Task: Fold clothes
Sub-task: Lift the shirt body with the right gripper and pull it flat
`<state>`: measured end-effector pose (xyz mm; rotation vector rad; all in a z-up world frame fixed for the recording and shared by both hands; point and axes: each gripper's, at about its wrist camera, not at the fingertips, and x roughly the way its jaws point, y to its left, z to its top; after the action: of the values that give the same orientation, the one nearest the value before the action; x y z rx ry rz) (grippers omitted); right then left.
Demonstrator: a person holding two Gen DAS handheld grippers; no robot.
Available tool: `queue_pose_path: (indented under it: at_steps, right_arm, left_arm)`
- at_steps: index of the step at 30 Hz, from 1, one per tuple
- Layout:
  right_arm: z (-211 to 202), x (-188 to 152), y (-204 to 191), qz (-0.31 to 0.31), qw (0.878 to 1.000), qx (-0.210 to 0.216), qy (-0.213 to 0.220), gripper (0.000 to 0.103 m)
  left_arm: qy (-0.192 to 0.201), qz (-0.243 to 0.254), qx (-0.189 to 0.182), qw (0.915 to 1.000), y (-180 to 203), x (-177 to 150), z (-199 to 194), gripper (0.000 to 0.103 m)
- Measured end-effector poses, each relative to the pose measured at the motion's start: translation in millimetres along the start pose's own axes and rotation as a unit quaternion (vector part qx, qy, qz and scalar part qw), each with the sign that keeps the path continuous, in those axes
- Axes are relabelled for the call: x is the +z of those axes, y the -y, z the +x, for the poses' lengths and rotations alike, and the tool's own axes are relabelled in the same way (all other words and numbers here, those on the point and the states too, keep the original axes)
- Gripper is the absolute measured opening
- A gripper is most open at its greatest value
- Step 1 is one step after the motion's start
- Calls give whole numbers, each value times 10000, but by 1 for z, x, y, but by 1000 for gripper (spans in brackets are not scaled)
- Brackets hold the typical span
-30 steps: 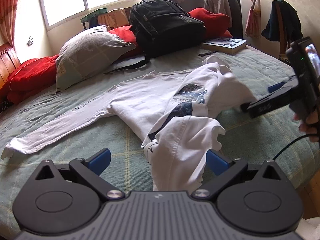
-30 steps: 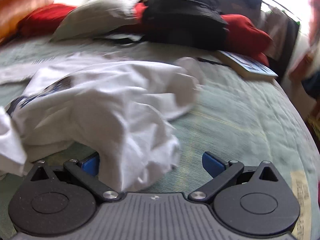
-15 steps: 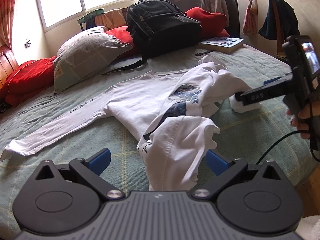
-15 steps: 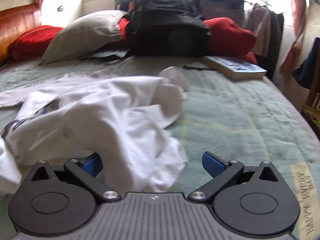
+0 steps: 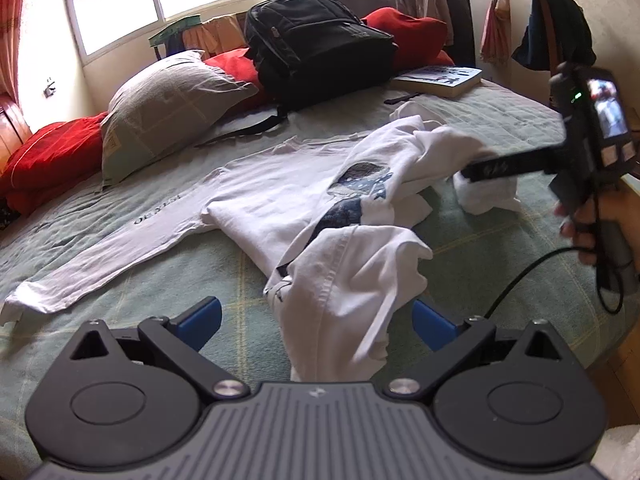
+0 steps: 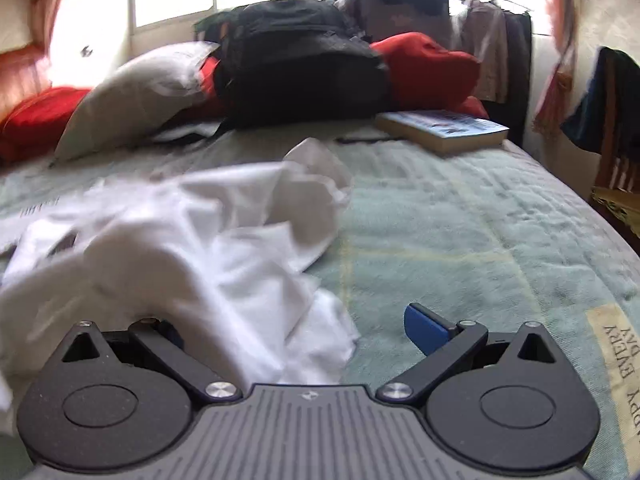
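Observation:
A white long-sleeve shirt (image 5: 280, 200) with a dark print lies crumpled on the green bed cover (image 5: 500, 264), one sleeve stretched out to the left. My left gripper (image 5: 316, 320) is open, and a raised fold of the shirt's hem hangs between its blue pads. The right gripper (image 5: 468, 172), held by a hand (image 5: 588, 232), sits at the shirt's right side above a bunched white sleeve. In the right wrist view the right gripper (image 6: 298, 332) is open; the shirt (image 6: 200, 240) drapes over its left finger and hides that pad.
A black backpack (image 5: 320, 52), a grey pillow (image 5: 168, 104), red cushions (image 5: 52, 156) and a book (image 5: 436, 80) line the head of the bed. A black cable (image 5: 532, 268) trails from the right gripper. The bed's edge runs close on the right.
The right gripper has shifted a little farther up the bed, with the white cloth still over its left finger. My left gripper has hardly moved and stays open.

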<state>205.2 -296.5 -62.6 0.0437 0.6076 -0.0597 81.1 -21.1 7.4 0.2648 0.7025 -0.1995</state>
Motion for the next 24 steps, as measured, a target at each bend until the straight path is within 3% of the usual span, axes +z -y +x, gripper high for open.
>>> queue_pose_path:
  at_steps: [5,11,19,24]
  right_arm:
    - [-13,8,20,80,9986,-433,277,103]
    - [-14,13,63,630,9946,-808,185,103]
    - [-20,40,98,348,9885,-1376,513,103]
    - [-2,62,129,228,9844,-1685,452,103]
  left_arm:
    - [-32,45,-46,10000,4,1,4,101]
    - [-30,139,-92,9999,10,2,4,101]
    - [-12,201,-118,9997,15,2,2,101]
    - [-1,215,-105,9997,17,2,0,101]
